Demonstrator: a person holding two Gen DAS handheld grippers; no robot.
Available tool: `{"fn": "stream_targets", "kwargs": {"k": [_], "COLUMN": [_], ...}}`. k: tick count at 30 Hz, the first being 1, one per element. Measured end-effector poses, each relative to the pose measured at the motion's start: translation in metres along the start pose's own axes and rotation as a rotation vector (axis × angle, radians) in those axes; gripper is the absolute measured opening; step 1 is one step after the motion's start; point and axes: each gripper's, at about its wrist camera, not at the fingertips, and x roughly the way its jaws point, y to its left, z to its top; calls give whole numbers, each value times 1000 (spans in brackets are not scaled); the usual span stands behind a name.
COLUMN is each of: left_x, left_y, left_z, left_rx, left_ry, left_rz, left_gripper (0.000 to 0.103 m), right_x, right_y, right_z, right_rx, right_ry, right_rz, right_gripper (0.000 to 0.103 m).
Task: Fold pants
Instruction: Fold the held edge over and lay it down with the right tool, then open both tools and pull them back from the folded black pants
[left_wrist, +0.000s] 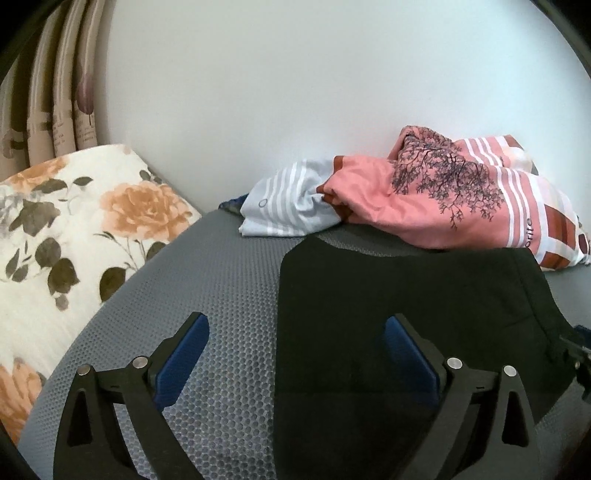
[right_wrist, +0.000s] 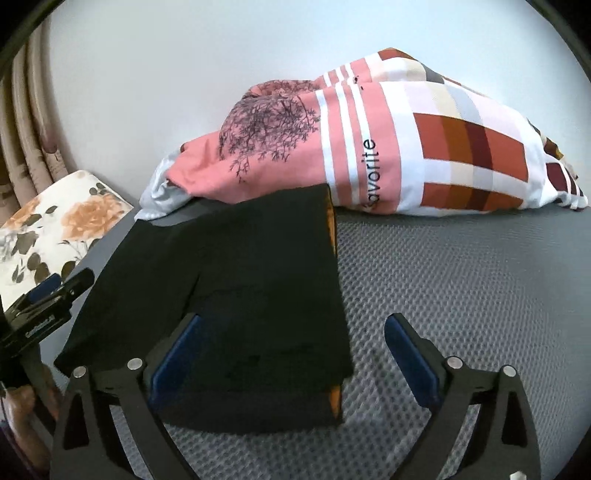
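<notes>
Both my claws, left claw and right claw, released; black pants folded beneath them; next, judge: another fold or done.

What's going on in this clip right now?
A person holding a gripper in each hand is folding black pants on a grey textured mat. The pants lie flat in a folded rectangle. Both the left gripper and the right gripper are open above the pants, gripping nothing. A pink patterned quilt is bunched against the wall behind, and a floral pillow sits to the left.
</notes>
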Motion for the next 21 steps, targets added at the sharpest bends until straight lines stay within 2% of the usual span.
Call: {"fn": "stream_targets", "kwargs": {"k": [6,11,15,21], "left_x": [-3,-6,-11,-14], "left_y": [-2,-3,-7,-6], "left_z": [1,1,0,-5], "left_rx": [9,20,41,38], "left_ry": [-15,-31,-51,-13], "left_rz": [13,27,74,108], "left_gripper": [98,99,103,103], "right_x": [-8,-19,-28,-43], "right_y": [11,22,26,25], "right_z": [-12,-17,-19,-18], "right_rx": [42,50,48,23], "right_ry": [52,51,46,52], "right_rz": [13,5,17,54], "right_gripper": [100,101,101,101]}}
